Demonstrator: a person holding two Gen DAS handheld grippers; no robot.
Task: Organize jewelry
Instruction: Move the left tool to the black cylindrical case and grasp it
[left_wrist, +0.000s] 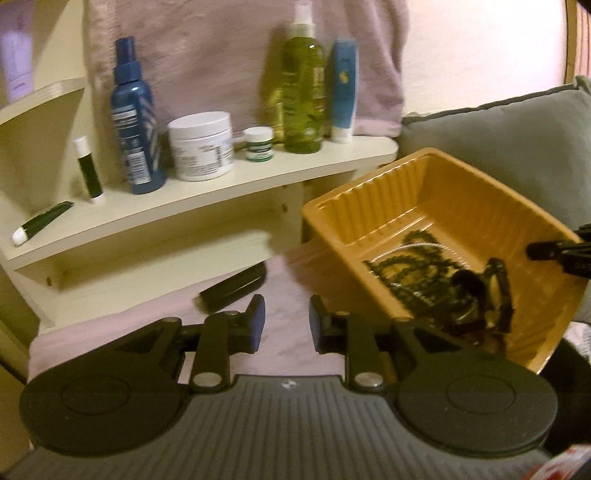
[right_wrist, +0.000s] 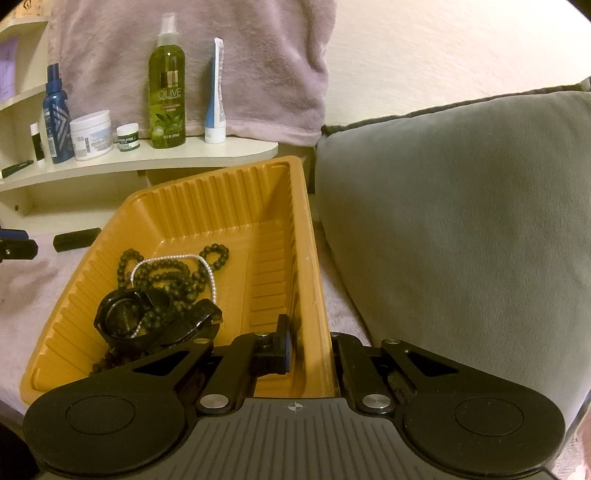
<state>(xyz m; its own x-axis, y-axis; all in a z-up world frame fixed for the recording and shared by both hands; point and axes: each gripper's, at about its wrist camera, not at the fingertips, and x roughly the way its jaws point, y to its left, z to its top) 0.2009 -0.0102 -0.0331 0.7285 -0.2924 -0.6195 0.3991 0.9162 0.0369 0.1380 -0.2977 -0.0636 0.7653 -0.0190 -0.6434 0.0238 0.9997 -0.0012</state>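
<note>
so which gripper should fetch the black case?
Left. The left gripper is open, empty, with the case just ahead. The right gripper is clamped on the tray wall.

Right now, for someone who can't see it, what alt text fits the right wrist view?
The right gripper clamps the wall of a tilted orange tray holding dark beads, a silver chain and a black watch. A grey cushion sits alongside; toiletry bottles line a shelf behind.

Glossy ribbed plastic tray (right_wrist: 229, 199); fuzzy cloth blanket (right_wrist: 33, 280).
</note>
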